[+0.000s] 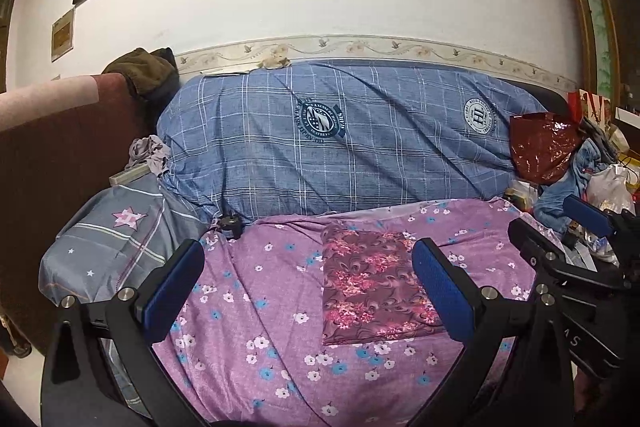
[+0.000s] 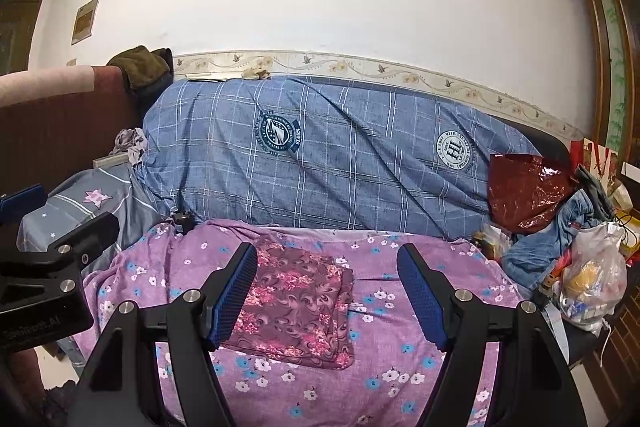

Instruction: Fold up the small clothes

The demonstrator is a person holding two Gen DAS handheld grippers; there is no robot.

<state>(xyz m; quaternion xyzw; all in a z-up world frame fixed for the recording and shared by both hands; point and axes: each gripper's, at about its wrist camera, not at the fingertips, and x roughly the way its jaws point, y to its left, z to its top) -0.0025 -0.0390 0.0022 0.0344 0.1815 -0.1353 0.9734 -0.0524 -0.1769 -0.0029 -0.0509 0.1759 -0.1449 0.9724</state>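
The maroon floral garment (image 2: 294, 303) lies folded into a neat rectangle on the purple flowered bedspread (image 1: 248, 291) — this fold looks finished. Left gripper (image 1: 308, 287) and right gripper (image 2: 326, 297) hover above, jaws spread, empty — next comes setting it aside.

A purple flower-print bedspread (image 1: 256, 291) covers the surface, and on it lies a folded maroon floral garment (image 1: 372, 287), flat near the middle, with a blue plaid covered bundle (image 1: 340, 147) behind it along the wall.
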